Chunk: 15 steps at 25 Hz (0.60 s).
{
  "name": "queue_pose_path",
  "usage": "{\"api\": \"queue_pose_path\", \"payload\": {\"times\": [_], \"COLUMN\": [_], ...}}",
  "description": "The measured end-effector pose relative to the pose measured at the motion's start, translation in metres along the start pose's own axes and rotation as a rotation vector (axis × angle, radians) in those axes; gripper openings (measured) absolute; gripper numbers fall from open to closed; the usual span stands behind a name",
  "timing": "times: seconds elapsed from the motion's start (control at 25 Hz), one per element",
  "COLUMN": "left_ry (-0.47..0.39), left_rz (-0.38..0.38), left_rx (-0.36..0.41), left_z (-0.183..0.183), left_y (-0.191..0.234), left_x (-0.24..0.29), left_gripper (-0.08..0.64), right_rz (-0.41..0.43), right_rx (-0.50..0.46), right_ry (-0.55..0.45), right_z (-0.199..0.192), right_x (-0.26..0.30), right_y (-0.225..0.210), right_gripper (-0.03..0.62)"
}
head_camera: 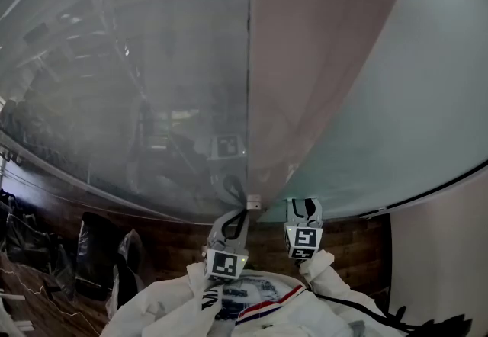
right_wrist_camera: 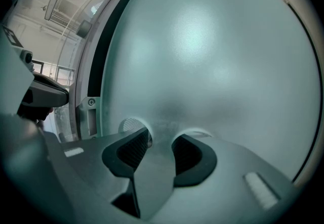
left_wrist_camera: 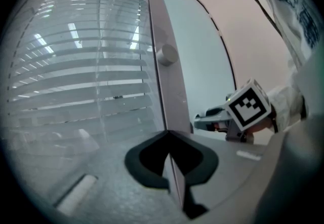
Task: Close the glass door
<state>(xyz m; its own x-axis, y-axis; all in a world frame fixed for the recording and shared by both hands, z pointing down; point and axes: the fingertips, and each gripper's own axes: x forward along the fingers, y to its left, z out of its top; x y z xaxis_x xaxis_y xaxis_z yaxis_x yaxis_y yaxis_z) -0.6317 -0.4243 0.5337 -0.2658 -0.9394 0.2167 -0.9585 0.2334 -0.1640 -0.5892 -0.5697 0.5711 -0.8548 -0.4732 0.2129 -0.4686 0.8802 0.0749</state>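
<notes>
Glass door (left_wrist_camera: 164,91): its free edge is running top to bottom through the middle of the left gripper view. In the head view the same edge (head_camera: 250,99) is standing upright just left of centre
Left gripper (left_wrist_camera: 169,154): I am seeing its jaws closed in on that edge, one pad on each face, with no gap showing; it is gripping the door itself
Right gripper (right_wrist_camera: 159,142): its jaws are standing well apart and holding nothing. They are pointing straight at a frosted pane (right_wrist_camera: 212,66), and I cannot tell whether the tips are touching it
Knob (right_wrist_camera: 130,125): a round knob is peeking out behind the left-hand jaw in the right gripper view, and one is also showing higher up beside the edge (left_wrist_camera: 166,56)
Key relation: the door's long axis is lying vertical and is crossing the left jaws at lower centre. The left gripper (head_camera: 238,206) is the nearer one, already on the edge, and the right gripper (head_camera: 303,210) is sitting just beside it to the right
Judgement: I am expecting the closing swing to go through the left hand
Writing: I am finding none legible. The marker cubes (head_camera: 305,239) are carrying only square patterns, and the print on the white garment (head_camera: 248,293) is too small to read
</notes>
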Motion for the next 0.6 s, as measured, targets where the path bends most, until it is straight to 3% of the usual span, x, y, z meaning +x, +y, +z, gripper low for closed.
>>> {"api": "queue_pose_path", "payload": {"times": [0.48, 0.56, 0.6], "left_ry": [0.026, 0.034, 0.036], "left_rz": [0.127, 0.139, 0.144], "left_rx": [-0.021, -0.03, -0.035], "left_z": [0.002, 0.001, 0.001], "left_y": [0.01, 0.008, 0.006], "left_x": [-0.016, -0.019, -0.02], "left_gripper": [0.003, 0.003, 0.003], "right_rz": [0.006, 0.02, 0.021], "right_rx": [0.042, 0.056, 0.061], "right_ry": [0.039, 0.032, 0.024], "right_z": [-0.005, -0.006, -0.005], "right_x": [-0.024, -0.038, -0.045], "right_y": [-0.007, -0.008, -0.01], "right_gripper": [0.153, 0.129, 0.078]}}
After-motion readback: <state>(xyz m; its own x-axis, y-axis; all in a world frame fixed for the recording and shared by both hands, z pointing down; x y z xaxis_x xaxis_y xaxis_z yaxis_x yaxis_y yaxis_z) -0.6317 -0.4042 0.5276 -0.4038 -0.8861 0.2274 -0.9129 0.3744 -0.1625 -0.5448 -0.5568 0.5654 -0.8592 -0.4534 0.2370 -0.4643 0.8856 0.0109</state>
